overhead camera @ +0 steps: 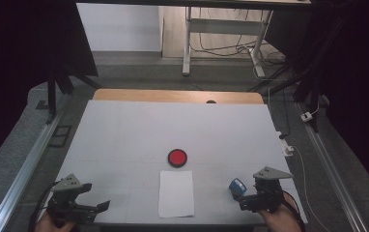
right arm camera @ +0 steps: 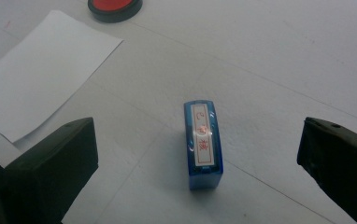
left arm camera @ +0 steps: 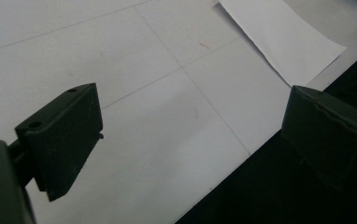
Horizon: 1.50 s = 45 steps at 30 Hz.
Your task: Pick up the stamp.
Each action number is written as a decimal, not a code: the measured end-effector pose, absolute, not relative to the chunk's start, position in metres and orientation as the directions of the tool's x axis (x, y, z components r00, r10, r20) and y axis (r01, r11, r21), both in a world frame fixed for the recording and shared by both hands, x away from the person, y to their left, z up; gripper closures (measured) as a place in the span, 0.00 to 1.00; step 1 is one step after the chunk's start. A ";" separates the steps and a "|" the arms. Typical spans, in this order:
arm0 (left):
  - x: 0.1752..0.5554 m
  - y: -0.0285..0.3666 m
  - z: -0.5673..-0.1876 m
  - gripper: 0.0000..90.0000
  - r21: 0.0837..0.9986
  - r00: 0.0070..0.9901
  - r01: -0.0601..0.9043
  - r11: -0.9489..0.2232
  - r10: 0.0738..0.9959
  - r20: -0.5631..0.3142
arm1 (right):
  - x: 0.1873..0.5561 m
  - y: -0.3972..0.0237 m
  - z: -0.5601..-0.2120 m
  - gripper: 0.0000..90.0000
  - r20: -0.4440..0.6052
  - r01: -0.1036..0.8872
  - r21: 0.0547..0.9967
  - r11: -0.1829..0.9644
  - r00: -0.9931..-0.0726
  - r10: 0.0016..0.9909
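My right gripper [right arm camera: 200,154] hangs over the blue stamp [right arm camera: 203,144], jaws spread wide either side, lined up to pinch it. Stamp lies flat on the table [overhead camera: 124,135], at 3 o'clock from the paper sheet [overhead camera: 176,193]; red ink pad [overhead camera: 177,157] at 12. Left gripper [left arm camera: 190,135] idles at 9, jaws spread, empty.
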<state>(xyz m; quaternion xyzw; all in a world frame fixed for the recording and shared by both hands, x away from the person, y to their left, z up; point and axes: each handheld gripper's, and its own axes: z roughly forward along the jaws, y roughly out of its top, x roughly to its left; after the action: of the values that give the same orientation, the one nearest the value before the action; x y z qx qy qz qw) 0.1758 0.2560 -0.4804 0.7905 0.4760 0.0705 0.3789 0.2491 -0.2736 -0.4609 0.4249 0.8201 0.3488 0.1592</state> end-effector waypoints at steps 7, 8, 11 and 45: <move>0.176 0.258 -0.480 0.06 0.669 0.532 0.702 -0.245 0.804 -0.264 | 0.256 -0.270 -0.465 0.00 0.017 0.586 0.684 0.434 -0.607 0.794; 0.176 0.257 -0.480 0.05 0.669 0.533 0.701 -0.246 0.804 -0.263 | 0.257 -0.270 -0.466 0.00 0.006 0.584 0.678 0.446 -0.612 0.791; 0.176 0.257 -0.480 0.05 0.669 0.535 0.700 -0.250 0.804 -0.260 | 0.262 -0.268 -0.469 0.00 -0.027 0.576 0.659 0.483 -0.623 0.782; 0.177 0.256 -0.481 0.05 0.669 0.548 0.680 -0.301 0.815 -0.190 | 0.280 -0.265 -0.479 0.42 -0.044 0.602 0.560 0.569 -0.664 0.746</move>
<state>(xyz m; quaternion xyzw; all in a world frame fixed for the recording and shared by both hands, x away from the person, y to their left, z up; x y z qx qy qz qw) 0.1773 0.2562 -0.4810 0.8011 0.4664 0.0928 0.3635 0.2801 -0.2654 -0.4792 0.3854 0.8746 0.2591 0.1392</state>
